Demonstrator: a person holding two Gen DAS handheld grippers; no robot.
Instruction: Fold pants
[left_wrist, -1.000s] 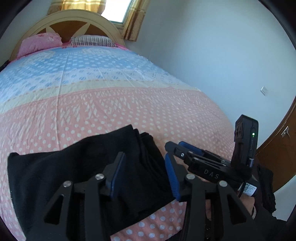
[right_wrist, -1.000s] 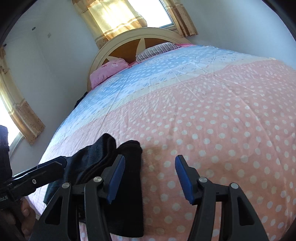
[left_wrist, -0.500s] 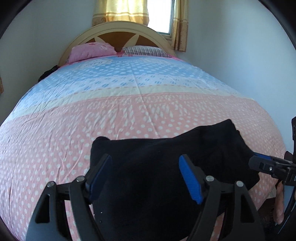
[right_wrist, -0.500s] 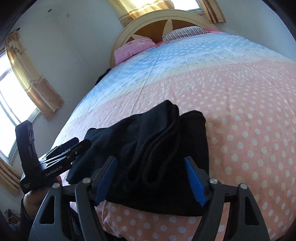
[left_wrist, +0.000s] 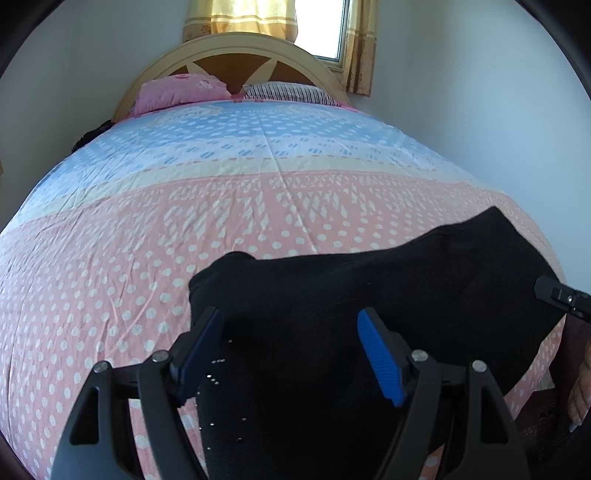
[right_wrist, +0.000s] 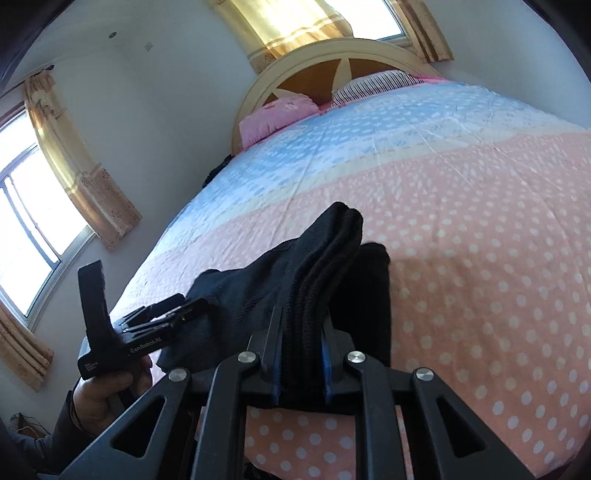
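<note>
**Fingers: left spread, right clamped on pants**

Left gripper (left_wrist: 290, 356): fingers wide apart, holding nothing, poised over the black pants (left_wrist: 369, 295). Pants lie folded at the near edge of the bed (left_wrist: 147, 258), on the pink dotted quilt. Right gripper (right_wrist: 301, 356): blue-padded fingers pinched tight on a stacked fold of the pants. Pink pillow (left_wrist: 181, 90) at the headboard (left_wrist: 236, 44).

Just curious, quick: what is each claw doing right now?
Left gripper: open, above the black pants, holding nothing.
Right gripper: closed on the pants' stacked edge.
</note>
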